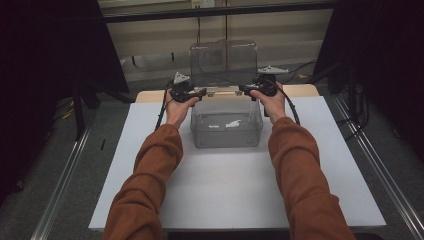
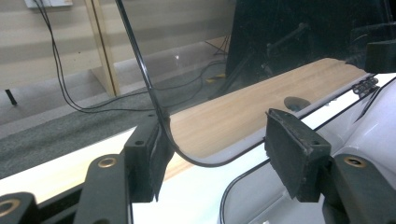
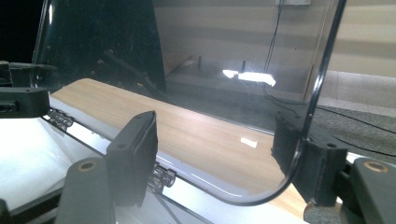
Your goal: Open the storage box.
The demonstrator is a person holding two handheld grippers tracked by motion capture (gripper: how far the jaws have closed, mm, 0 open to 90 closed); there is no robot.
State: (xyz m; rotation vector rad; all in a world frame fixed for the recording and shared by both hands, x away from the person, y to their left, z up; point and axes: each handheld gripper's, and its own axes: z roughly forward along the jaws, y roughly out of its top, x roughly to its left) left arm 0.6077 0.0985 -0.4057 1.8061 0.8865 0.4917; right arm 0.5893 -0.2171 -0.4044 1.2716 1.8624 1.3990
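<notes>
A clear plastic box (image 1: 226,127) stands on the white board (image 1: 225,195), its hinged lid (image 1: 223,62) raised upright at the back. My left gripper (image 1: 202,92) is at the lid's lower left corner and my right gripper (image 1: 242,90) at its lower right corner. In the left gripper view the lid's curved edge (image 2: 161,121) lies against one pad (image 2: 161,156) of my left gripper (image 2: 215,149), the other pad standing well off. In the right gripper view the lid's edge (image 3: 308,126) rests at one pad (image 3: 289,140) of my right gripper (image 3: 215,158), the other apart. Both are open.
The board lies on a wooden tabletop (image 1: 300,90) whose strip shows behind the box. Small hinges (image 3: 60,119) join lid and box. Something white lies inside the box (image 1: 232,123). Metal rails (image 1: 65,180) run along the floor on both sides; dark stands and cables sit beyond.
</notes>
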